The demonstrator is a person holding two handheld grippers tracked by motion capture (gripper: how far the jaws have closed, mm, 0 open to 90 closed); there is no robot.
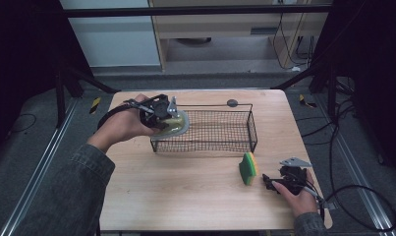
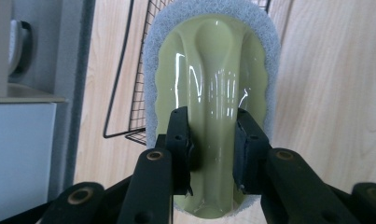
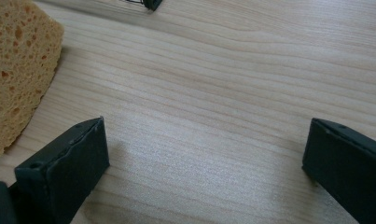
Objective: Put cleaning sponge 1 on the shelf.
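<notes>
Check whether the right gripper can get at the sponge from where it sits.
Probably yes: the right gripper rests open on the table right beside the sponge, with bare wood between them and nothing in its jaws.

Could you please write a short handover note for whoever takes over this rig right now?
Left hand-held gripper: shut on the scrubber by its green handle, at the basket's left end.
Right hand-held gripper: open, empty, low over the table beside the sponge.
Done: scrubber picked up.
Left: the basket looks like the goal; scrubber not yet set down inside, sponge lies on the table outside it.
</notes>
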